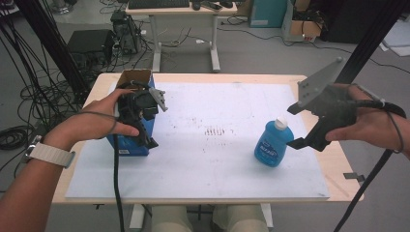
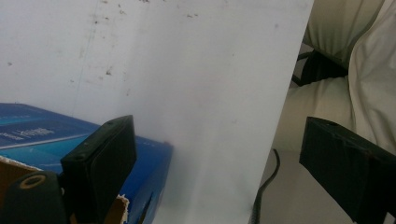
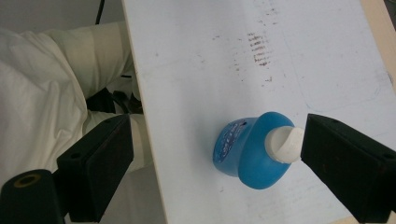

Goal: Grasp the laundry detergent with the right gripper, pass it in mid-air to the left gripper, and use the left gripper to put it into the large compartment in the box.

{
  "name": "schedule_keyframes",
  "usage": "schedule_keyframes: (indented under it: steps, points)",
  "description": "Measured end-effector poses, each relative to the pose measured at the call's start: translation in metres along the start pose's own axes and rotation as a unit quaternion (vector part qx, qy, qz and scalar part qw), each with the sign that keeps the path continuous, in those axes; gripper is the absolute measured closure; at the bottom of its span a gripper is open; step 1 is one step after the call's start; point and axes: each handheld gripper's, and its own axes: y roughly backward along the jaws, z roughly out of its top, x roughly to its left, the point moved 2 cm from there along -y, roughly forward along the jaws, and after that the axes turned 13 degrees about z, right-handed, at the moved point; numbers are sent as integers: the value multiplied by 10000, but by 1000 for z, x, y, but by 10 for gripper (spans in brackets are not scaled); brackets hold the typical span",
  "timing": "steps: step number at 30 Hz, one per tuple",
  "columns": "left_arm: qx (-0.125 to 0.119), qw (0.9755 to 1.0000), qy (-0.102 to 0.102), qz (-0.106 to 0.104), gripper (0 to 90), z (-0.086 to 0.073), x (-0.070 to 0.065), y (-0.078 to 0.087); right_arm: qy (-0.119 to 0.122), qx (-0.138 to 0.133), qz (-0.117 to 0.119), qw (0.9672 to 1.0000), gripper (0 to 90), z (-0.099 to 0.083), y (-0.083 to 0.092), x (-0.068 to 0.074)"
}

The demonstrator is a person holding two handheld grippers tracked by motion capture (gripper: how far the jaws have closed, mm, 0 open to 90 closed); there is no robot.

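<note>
While the blue bottle (image 1: 273,144) stands upright at the lower right of the white board (image 1: 208,159), the right gripper (image 1: 309,137) is held just beside its white cap (image 3: 285,143), jaws spread, presumably for a grasp. At centre left, the left gripper (image 1: 140,121) is poised, jaws spread and empty, over the blue carton (image 1: 130,145), seemingly to steady it.

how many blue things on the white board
2. A blue box stands at the board's left side, under the left gripper. A blue bottle stands upright at the right, by the right gripper. None seems hidden.
</note>
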Motion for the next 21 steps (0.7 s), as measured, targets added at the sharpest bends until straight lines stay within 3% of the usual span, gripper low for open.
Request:
schedule_keyframes:
  steps: [12, 21]
  points:
    - [-28, 10000, 18, -20, 91, 2, 1, 0, -15, -64, -63, 10000, 65, 2, 4, -4]
    - [-23, 10000, 23, 1, 87, 3, 0, 0, -24, -85, -247, 9997, 40, 7, 7, -6]
